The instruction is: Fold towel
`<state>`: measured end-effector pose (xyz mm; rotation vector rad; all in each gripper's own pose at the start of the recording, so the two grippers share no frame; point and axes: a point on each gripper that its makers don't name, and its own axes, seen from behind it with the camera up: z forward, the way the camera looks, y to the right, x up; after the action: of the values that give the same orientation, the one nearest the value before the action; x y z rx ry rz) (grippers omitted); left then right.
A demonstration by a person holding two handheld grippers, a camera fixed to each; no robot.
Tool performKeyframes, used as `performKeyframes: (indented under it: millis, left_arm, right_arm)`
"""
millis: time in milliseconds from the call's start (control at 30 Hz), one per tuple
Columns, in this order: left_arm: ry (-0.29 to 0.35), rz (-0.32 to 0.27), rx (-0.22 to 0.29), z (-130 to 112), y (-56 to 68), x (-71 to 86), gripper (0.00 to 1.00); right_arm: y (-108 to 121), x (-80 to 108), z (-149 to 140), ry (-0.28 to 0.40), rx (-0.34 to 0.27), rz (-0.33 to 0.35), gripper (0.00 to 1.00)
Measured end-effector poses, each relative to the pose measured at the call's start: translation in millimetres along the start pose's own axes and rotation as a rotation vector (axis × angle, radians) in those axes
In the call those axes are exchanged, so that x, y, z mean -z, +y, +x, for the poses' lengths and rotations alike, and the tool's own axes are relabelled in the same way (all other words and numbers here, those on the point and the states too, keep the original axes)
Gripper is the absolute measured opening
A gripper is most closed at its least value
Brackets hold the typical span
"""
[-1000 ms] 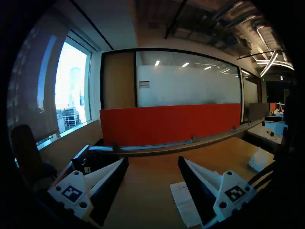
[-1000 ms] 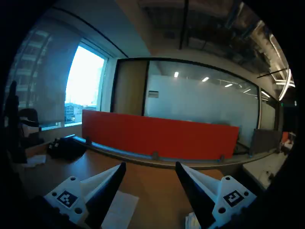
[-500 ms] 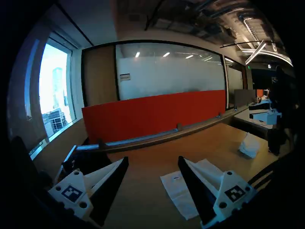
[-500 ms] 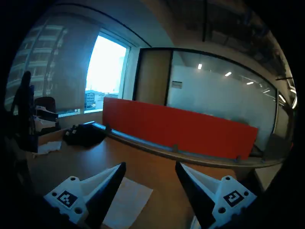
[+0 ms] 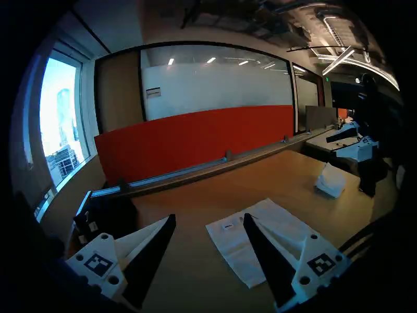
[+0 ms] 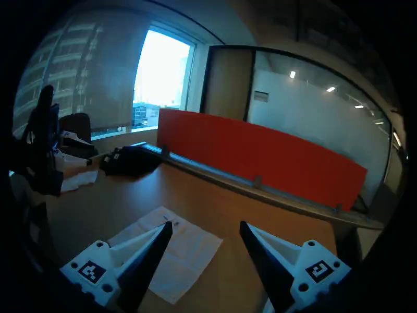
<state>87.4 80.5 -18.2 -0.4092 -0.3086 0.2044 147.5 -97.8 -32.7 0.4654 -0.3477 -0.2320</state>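
A white towel (image 5: 245, 245) lies spread flat on the wooden table (image 5: 198, 271), just under and ahead of my left gripper (image 5: 208, 216). That gripper is open, with nothing between its fingers. In the right gripper view the same towel (image 6: 182, 253) lies beneath my right gripper (image 6: 206, 224), which also stands open and empty above it. The towel's near part is hidden behind the fingers (image 6: 138, 255). Far off at the right of the left gripper view, the right gripper (image 5: 348, 143) is held over the table edge.
A crumpled white cloth (image 5: 329, 181) sits on the table to the right. A black bag (image 5: 104, 214) rests at the back left by the window. A red divider panel (image 5: 198, 138) and its rail close off the table's far edge.
Both views have tipped downward and shifted, so more of the table and the flat towel now shows. Both grippers stay open.
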Motion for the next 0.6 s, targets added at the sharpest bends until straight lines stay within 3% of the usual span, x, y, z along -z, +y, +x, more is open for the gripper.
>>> performKeyframes:
  millis: [600]
  left_arm:
    - [-0.101, -0.046, 0.022, -71, 29.2, -18.0, 0.97]
  right_arm:
    - [-22, -23.8, -72, -0.104, 0.003, 0.057, 1.0]
